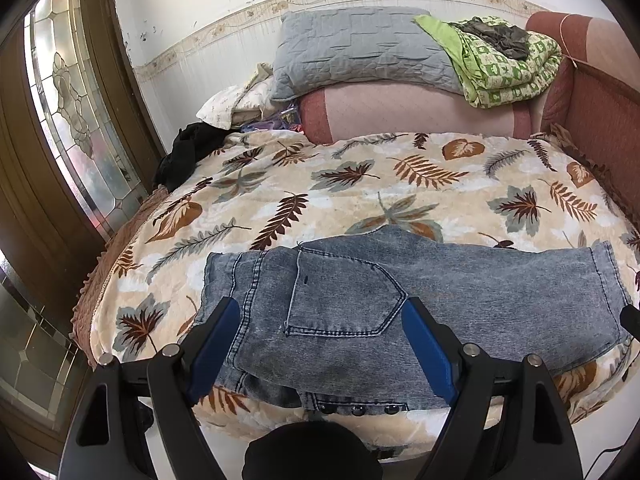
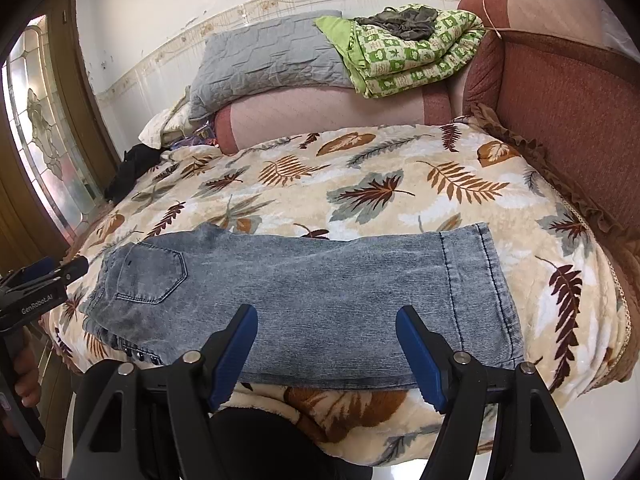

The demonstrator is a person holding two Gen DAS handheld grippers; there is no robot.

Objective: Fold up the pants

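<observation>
The pants (image 2: 304,300) are laid flat along the near edge of the bed (image 2: 400,208), on the leaf-print blanket (image 1: 360,184). They appear already folded lengthwise, 1 leg over the other: only 1 hem (image 2: 476,280) is seen toward the right end and 1 back pocket (image 1: 340,300) toward the waist at the left. A row of dark studs (image 1: 356,410) overhangs the front edge of the bed.

Left tongs (image 1: 320,344): jaws wide apart, nothing gripped, held above the pocket area. Right tongs (image 2: 326,350): jaws wide apart, nothing gripped, held above the mid-leg. In neither view can contact with the denim be confirmed.

Judged risks:
- The near edge of the pants lies at the bed's rounded front; a pull toward the person could drag the denim off the edge.
- If only the top layer is pinched, the 2 legs could be separated and the lengthwise fold lost.
- The plush blanket could be caught together with the denim, since it lies directly beneath.
- An uneven lift by the 2 tongs would likely give a skewed cross fold, hem not meeting waist.

Counts: 1 pair of pants; 2 tongs; 1 grey pillow (image 1: 352,48); 1 folded green quilt (image 1: 508,68) with 1 dark garment (image 1: 496,36) on top; 1 black cloth heap (image 1: 184,152) at the bed's far left; 1 bolster (image 1: 408,112); 1 glazed door (image 1: 68,112).
</observation>
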